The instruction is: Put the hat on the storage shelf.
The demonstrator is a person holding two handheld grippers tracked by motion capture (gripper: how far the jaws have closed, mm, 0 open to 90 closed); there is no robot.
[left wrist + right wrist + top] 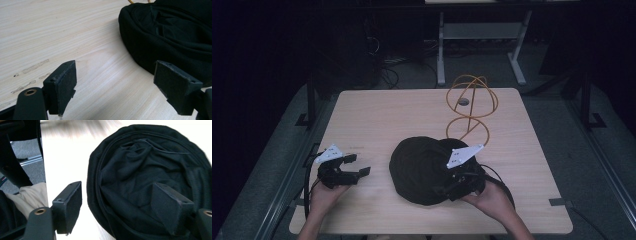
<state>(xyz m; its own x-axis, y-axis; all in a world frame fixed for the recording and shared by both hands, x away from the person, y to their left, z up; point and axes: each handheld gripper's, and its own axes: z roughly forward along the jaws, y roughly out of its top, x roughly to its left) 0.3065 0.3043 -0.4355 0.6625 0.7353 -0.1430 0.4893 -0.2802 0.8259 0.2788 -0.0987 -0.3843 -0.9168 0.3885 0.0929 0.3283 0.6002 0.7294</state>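
A black cloth hat [422, 170] lies opening-up on the wooden table [382, 115], near the front middle. Behind it, an orange wire hat stand [469, 107] rises upright. My right gripper [447, 187] hangs over the hat's near right side. In the right gripper view it [116, 186] stands open: one jaw is over bare table outside the rim, the other over the hat's crumpled inside [145, 157]. The rim lies between them, unpressed. My left gripper [357, 165] rests open at the front left, and the hat [175, 32] is just beyond its [115, 63] right jaw.
The table's near edge shows in the right gripper view, with a person's beige trouser leg [27, 195] below it. Faint scuff marks [32, 68] streak the wood by the left gripper. A white desk frame [477, 45] and cables stand on the dark floor behind.
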